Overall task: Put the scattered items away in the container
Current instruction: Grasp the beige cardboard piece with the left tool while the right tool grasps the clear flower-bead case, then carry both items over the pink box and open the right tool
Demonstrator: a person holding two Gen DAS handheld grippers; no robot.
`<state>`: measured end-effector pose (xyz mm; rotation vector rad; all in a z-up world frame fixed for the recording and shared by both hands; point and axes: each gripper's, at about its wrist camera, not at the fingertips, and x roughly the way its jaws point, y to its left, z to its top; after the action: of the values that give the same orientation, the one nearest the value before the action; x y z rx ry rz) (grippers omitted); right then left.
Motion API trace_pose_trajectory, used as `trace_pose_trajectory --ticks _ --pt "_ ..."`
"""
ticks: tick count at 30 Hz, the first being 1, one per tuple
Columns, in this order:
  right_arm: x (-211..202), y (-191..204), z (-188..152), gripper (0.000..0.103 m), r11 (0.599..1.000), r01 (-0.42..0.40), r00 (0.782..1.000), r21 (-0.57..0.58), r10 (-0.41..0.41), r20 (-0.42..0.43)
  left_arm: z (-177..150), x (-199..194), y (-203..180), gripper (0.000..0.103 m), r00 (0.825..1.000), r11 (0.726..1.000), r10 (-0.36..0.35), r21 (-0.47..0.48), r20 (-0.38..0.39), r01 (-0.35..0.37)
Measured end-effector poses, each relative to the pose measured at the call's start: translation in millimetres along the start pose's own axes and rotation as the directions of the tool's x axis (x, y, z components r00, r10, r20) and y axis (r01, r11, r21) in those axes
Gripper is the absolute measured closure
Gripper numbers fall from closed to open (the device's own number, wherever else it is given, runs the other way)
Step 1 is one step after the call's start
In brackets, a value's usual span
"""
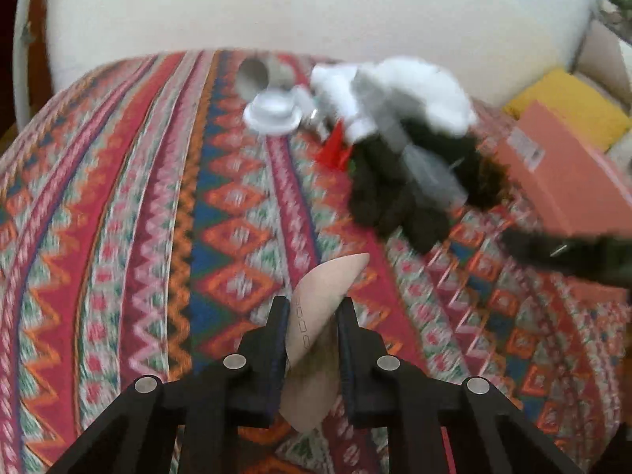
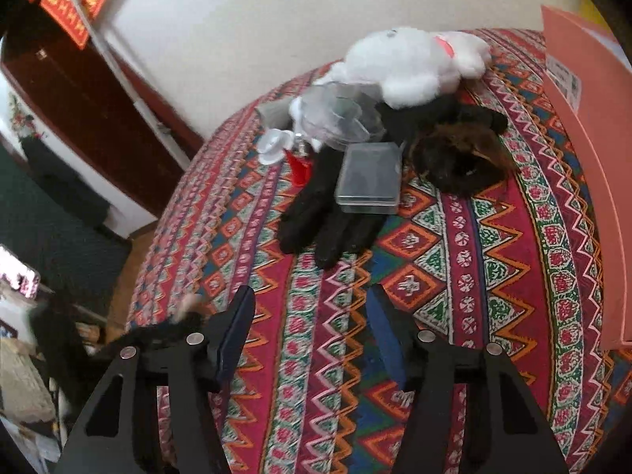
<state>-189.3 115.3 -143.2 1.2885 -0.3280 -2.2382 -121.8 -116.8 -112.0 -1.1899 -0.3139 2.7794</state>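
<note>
My left gripper [image 1: 315,304] is shut on a beige, curled piece of card [image 1: 330,278], held just above the patterned cloth. Further off, blurred, lie a black glove [image 1: 395,201], a white plush toy [image 1: 414,87], a white lid [image 1: 272,112] and a small red item [image 1: 335,150]. My right gripper [image 2: 311,292] stands open over the cloth with nothing between its fingers, a short way in front of the black glove [image 2: 328,217]. A clear plastic box [image 2: 369,177] rests on the glove. Behind it are a clear round tub [image 2: 339,118], the plush toy [image 2: 414,63] and a dark furry item [image 2: 462,154]. The salmon cardboard box [image 2: 584,158] stands at the right.
The colourful patterned cloth [image 2: 474,276] covers the whole surface, which ends at a white wall. A yellow cushion [image 1: 568,106] lies behind the salmon box [image 1: 561,173]. A grey tube [image 1: 254,75] lies at the back. The floor and a dark door [image 2: 79,91] lie off the left edge.
</note>
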Motion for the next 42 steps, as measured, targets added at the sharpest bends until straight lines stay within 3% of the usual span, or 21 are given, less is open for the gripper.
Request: trace_pose_trajectory --ticks 4,8,11,15,16,18,21,25,28,30,32,36,39,42 --pt "15.4 1.1 10.5 0.036 0.999 0.043 0.999 -0.023 -0.043 0.023 15.8 -8.9 1.8 0.085 0.998 0.999 -0.033 0.002 0.057 0.033" --pt "27.5 5.3 31.4 0.036 0.984 0.164 0.983 -0.068 -0.157 0.092 15.4 0.0 12.7 0.085 0.998 0.998 -0.049 -0.03 0.041 0.051" --pt "46.1 -9.0 48.7 0.036 0.971 0.24 0.968 -0.016 -0.238 0.08 17.8 7.2 21.1 0.086 0.998 0.996 -0.057 -0.065 0.025 0.058" --pt "80.0 -27.8 65.4 0.036 0.978 0.2 0.98 0.053 -0.2 0.004 20.5 11.9 21.3 0.085 0.998 0.996 -0.051 -0.065 0.025 0.053" --pt "86.2 -30.5 68.0 0.047 0.977 0.203 0.979 0.059 -0.203 -0.003 20.6 10.6 20.2 0.086 0.998 0.997 -0.05 -0.06 0.028 0.052" --pt "86.4 -29.6 69.0 0.047 0.975 0.217 0.976 0.04 -0.218 0.013 20.5 6.8 17.9 0.086 0.998 0.998 -0.049 -0.049 0.037 0.051" --pt "65.1 -23.6 61.1 0.048 0.982 0.185 0.982 0.027 -0.186 0.043 22.6 -2.5 14.1 0.086 0.996 0.997 -0.065 -0.042 0.059 0.068" --pt "6.5 -7.7 44.8 0.047 0.996 0.088 0.989 0.013 -0.089 0.116 29.2 -23.3 2.0 0.086 0.99 0.995 -0.09 -0.03 0.105 0.094" --pt "-38.1 1.8 39.2 0.047 1.0 0.027 0.98 0.016 -0.029 0.196 38.8 -46.1 -25.4 0.086 0.983 0.994 -0.109 0.026 0.15 0.106" --pt "-79.4 7.1 44.4 0.047 1.0 0.011 0.959 0.002 -0.011 0.284 51.1 -60.8 -59.5 0.085 0.973 0.988 -0.137 0.102 0.185 0.12" --pt "-121.4 10.3 52.4 0.047 0.999 0.032 0.922 -0.016 -0.024 0.386 63.4 -69.9 -91.8 0.085 0.959 0.974 -0.196 0.153 0.204 0.166" --pt "-200.2 -14.0 60.7 0.047 0.985 0.169 0.813 0.018 -0.15 0.562 88.1 -70.1 -168.6 0.085 0.93 0.932 -0.321 0.238 0.181 0.275" --pt "-248.7 -54.2 61.9 0.047 0.969 0.21 0.745 0.131 -0.246 0.62 101.9 -56.1 -238.6 0.085 0.908 0.885 -0.395 0.323 0.141 0.335" --pt "-291.9 -100.9 57.1 0.047 0.934 0.243 0.683 0.261 -0.356 0.638 109.0 -35.1 -300.2 0.077 0.889 0.841 -0.45 0.377 0.09 0.388"
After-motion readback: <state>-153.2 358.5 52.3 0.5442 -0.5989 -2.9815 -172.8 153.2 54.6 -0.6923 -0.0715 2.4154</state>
